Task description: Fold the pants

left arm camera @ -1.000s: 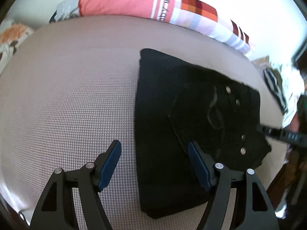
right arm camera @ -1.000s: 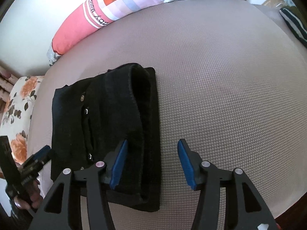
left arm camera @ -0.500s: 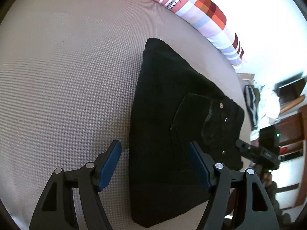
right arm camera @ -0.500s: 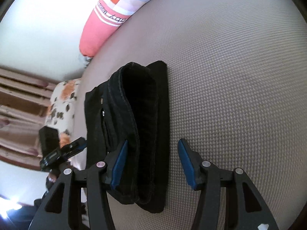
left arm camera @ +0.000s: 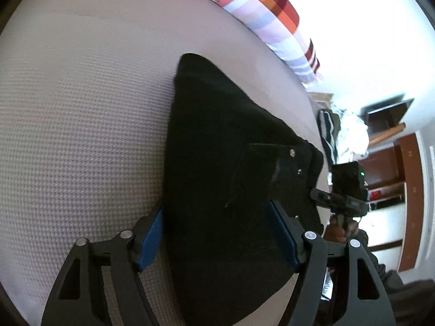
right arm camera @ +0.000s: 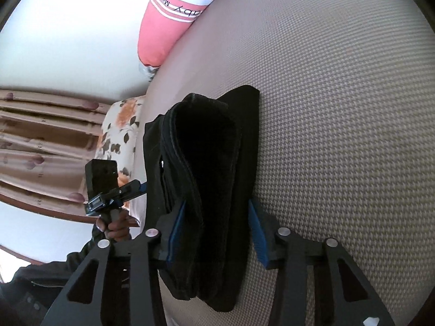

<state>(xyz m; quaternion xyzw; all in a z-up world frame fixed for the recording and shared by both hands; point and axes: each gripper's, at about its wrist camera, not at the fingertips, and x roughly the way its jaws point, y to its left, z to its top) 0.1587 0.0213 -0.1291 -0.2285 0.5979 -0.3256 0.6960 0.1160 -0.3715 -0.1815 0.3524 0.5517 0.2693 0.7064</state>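
Note:
The black pants (left arm camera: 217, 163) lie folded into a thick stack on the beige textured bed (left arm camera: 81, 108). My left gripper (left arm camera: 216, 233) straddles one end of the stack, with its blue pads wide apart and not squeezing the cloth. At the other end, the right gripper (right arm camera: 214, 233) has the pants (right arm camera: 212, 163) between its pads. Its jaws are closing, and both pads touch the cloth. Each gripper also shows in the other's view: the right gripper (left arm camera: 337, 198) and the left gripper (right arm camera: 130, 190), the latter held by a hand (right arm camera: 117, 225).
A pink and striped bolster pillow (left arm camera: 244, 2) lies along the far side of the bed (right arm camera: 339, 108). A heap of clothes (left arm camera: 342, 133) and wooden furniture (left arm camera: 394, 163) stand beyond one end. A floral pillow (right arm camera: 119, 130) and curtains (right arm camera: 40, 149) are beyond the other.
Both grippers have tilted down and moved in until the folded pants sit between each pair of pads. The right jaws have narrowed onto the stack. The left jaws kept their width.

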